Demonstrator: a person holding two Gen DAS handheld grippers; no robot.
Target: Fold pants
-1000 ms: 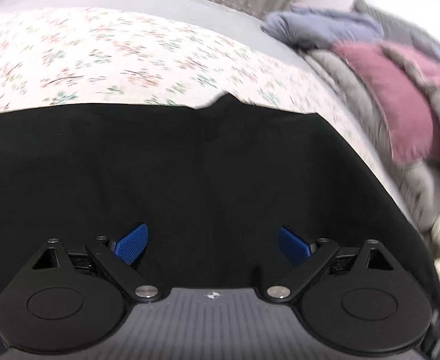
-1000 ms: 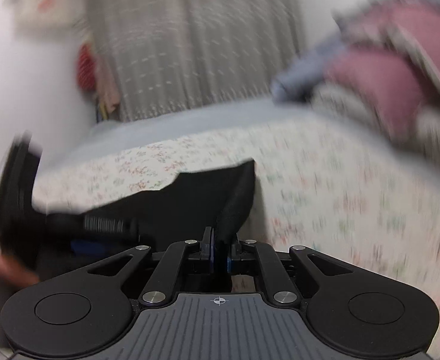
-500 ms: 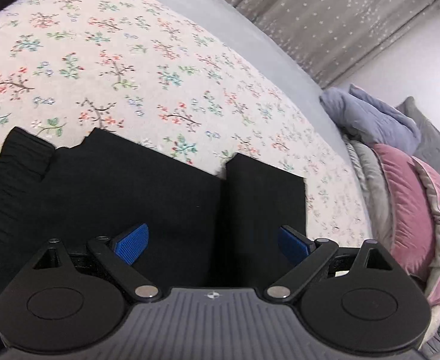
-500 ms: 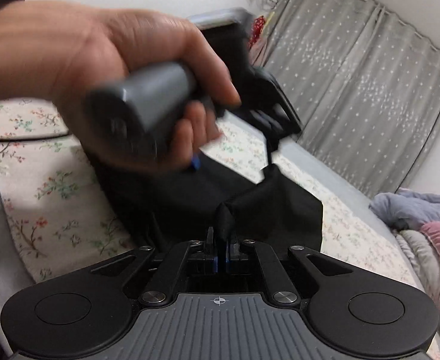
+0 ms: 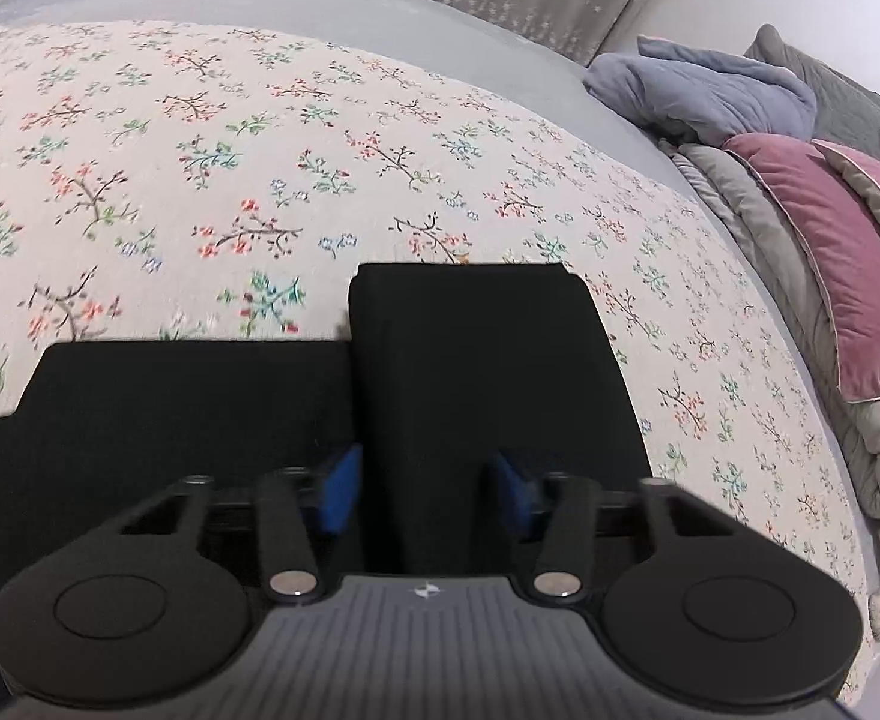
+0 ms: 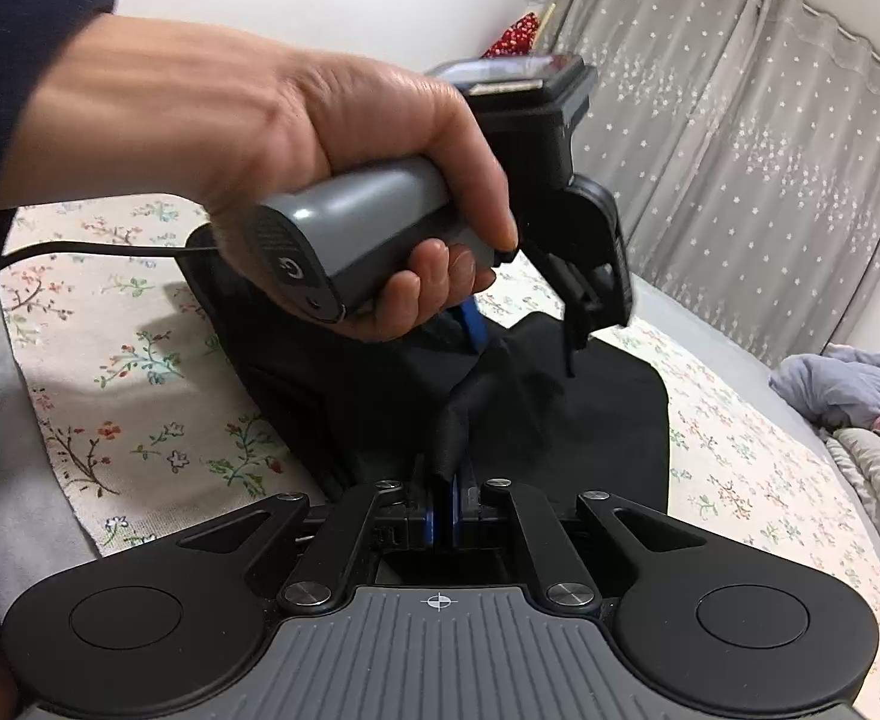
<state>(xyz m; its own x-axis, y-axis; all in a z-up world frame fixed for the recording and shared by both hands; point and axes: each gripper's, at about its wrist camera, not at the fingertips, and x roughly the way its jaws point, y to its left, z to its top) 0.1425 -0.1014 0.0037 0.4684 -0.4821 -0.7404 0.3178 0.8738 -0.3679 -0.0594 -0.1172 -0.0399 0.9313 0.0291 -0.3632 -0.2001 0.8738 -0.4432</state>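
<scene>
Pinching black pants (image 6: 566, 414), right hand-held gripper (image 6: 445, 521); legs seemingly run leftward.

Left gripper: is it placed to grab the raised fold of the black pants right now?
Probably yes. The left gripper is open with the fold of the black pants between its fingers, nothing blocking; the right gripper already pinches another part.

Black pants (image 5: 470, 360) on a cream bedspread (image 5: 260, 150) with red-green floral sprigs; pink pillow (image 5: 830, 252); grey star-dotted curtains (image 6: 740, 150).
</scene>
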